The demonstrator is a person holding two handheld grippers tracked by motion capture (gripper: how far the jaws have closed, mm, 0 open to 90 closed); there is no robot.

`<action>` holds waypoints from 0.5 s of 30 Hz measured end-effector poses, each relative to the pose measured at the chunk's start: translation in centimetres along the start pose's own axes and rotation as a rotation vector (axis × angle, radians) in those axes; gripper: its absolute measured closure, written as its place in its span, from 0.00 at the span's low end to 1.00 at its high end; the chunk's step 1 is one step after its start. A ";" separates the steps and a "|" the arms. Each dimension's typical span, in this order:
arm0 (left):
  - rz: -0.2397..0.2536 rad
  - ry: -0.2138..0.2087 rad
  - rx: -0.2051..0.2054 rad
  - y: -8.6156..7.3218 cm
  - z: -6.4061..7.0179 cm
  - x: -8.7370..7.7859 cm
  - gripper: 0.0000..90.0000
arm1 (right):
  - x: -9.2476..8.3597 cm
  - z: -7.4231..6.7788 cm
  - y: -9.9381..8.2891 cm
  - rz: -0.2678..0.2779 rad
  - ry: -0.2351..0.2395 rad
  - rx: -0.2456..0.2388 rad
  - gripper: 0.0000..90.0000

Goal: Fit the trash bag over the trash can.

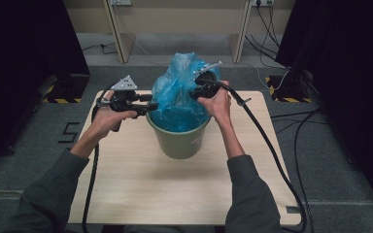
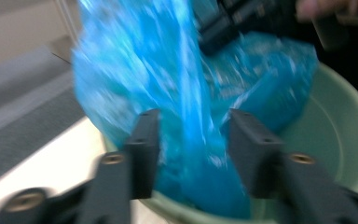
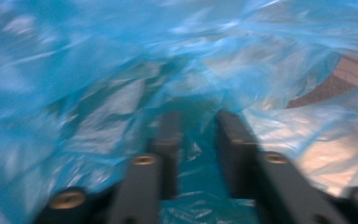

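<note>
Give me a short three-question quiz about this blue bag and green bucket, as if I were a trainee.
1. True or false: the blue plastic bag sits inside the green bucket and rises above its rim.
2. Which tool is at the upper part of the bag? A) the left tool B) the right tool
3. Fill in: the bucket stands on a light wooden ____.

Key:
1. True. The bag stands well above the rim.
2. B. The right tool is up by the bag's upper part; the left tool is lower, near the rim, jaws apart with a fold of bag between them.
3. Table.
</note>
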State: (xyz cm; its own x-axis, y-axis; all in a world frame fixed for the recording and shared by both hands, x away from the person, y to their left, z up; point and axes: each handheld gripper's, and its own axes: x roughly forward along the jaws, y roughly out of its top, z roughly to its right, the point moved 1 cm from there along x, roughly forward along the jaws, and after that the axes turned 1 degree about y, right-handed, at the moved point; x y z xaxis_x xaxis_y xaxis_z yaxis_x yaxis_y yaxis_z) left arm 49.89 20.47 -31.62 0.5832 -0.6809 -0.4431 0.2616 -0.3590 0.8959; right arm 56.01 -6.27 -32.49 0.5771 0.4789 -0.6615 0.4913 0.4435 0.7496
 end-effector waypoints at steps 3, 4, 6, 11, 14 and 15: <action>0.035 0.030 -0.002 2.2 0.0 0.5 0.40 | -0.6 -0.5 -0.3 0.020 0.020 -0.037 1.00; 0.041 0.034 -0.003 2.9 0.0 0.9 0.38 | -1.0 -0.8 -0.4 0.022 0.031 -0.047 1.00; 0.040 0.044 -0.009 4.4 0.0 2.0 0.35 | -1.9 -1.6 -0.8 0.025 0.036 -0.083 1.00; 0.012 0.061 -0.042 6.3 0.5 5.5 0.32 | -4.0 -3.6 -2.0 0.036 0.049 -0.150 1.00; 0.002 0.103 -0.011 6.2 -0.1 7.0 0.66 | -4.7 -4.3 -2.8 0.045 0.062 -0.170 1.00; 0.013 0.088 -0.037 6.0 -0.5 7.1 0.74 | -4.9 -4.4 -3.1 0.049 0.057 -0.180 1.00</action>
State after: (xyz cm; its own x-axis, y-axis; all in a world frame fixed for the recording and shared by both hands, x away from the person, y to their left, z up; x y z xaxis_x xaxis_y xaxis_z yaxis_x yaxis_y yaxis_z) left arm 55.99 13.84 -29.34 0.6518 -0.6259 -0.4283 0.2810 -0.3252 0.9029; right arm 48.83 -6.68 -31.61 0.5570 0.5434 -0.6281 0.3357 0.5445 0.7687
